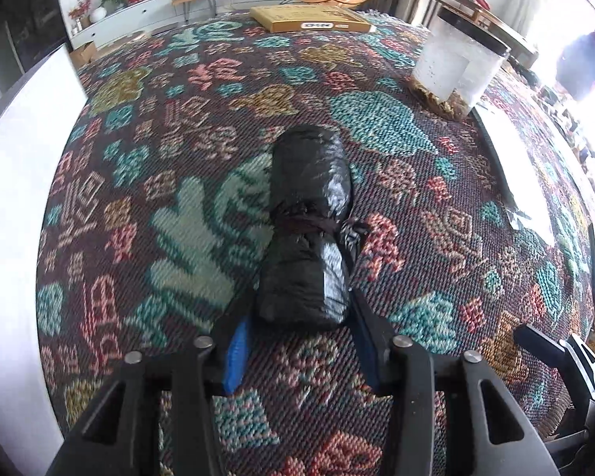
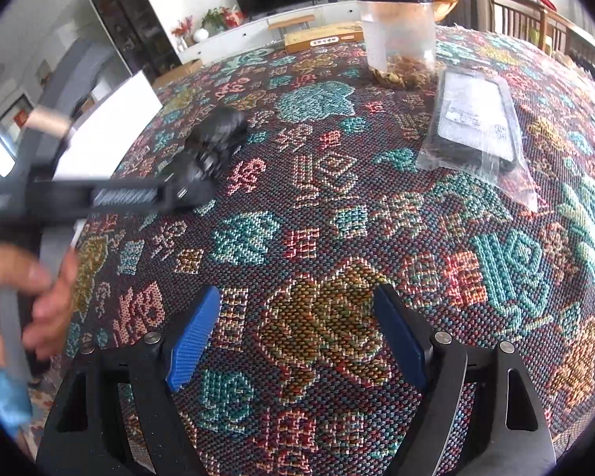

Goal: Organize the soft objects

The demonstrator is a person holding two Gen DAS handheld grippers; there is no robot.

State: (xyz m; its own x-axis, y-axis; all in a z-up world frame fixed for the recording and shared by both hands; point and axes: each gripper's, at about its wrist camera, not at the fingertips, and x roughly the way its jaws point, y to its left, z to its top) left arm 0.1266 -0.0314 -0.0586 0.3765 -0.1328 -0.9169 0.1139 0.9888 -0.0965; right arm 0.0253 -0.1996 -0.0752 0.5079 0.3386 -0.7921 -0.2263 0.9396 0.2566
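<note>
A black plastic bundle [image 1: 309,222], tied around its middle, lies on the patterned woven cloth [image 1: 218,79]. My left gripper [image 1: 301,317] has its near end between the two blue-padded fingers [image 1: 236,353], which sit close on either side; contact is unclear. In the right wrist view the bundle [image 2: 222,127] shows at the left with the left gripper's arm [image 2: 99,194] blurred beside it. My right gripper [image 2: 297,317] is open and empty above the cloth [image 2: 321,206], well apart from the bundle.
A clear jar with a black lid [image 1: 460,67] [image 2: 396,27] stands at the far right. A flat packet in clear plastic [image 2: 476,123] lies near it. A yellow flat box [image 1: 313,18] lies at the far edge. A white board [image 1: 27,182] stands at the left.
</note>
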